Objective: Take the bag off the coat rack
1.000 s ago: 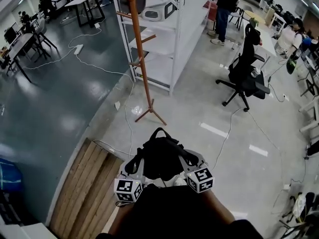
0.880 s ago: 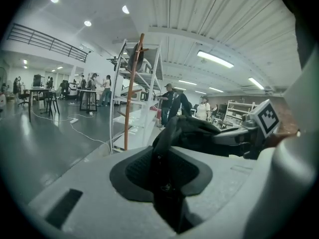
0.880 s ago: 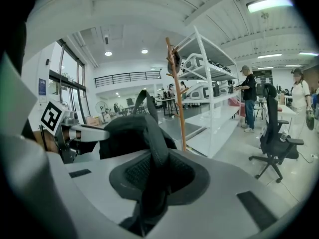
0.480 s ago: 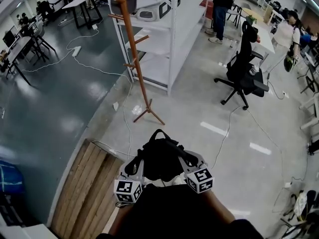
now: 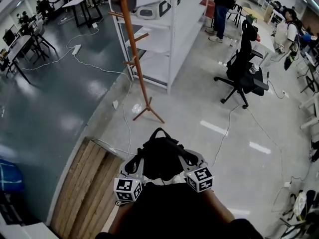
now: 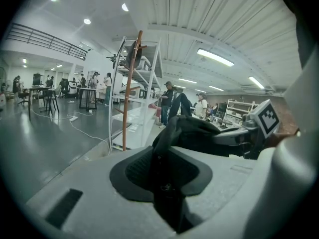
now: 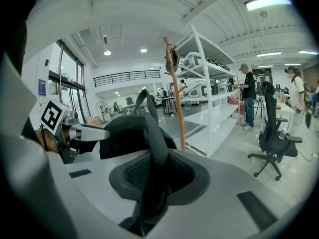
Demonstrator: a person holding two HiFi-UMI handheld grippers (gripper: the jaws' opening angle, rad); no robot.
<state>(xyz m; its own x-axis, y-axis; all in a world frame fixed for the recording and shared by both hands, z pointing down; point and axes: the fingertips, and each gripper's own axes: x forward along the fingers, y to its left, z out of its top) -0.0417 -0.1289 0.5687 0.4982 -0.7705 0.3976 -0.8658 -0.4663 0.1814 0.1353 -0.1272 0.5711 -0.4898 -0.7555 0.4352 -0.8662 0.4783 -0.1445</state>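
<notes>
Closest in, the left gripper [image 6: 167,185] and right gripper [image 7: 149,185] are each pinched onto a strap [image 7: 155,133] of the black bag [image 5: 162,157], one per side. So the bag sits held up between them, right in front of the person. The coat rack [image 5: 133,54] stands upright on the floor, well apart, ahead and a bit left, with both grippers about equally far from it. Looks like the bag's already off; the white shelf [image 5: 172,39] is behind the rack.

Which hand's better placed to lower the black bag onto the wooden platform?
Left, probably: left gripper and right gripper both clamp the black fabric bag by straps, but the slatted wooden platform lies to the left.
</notes>
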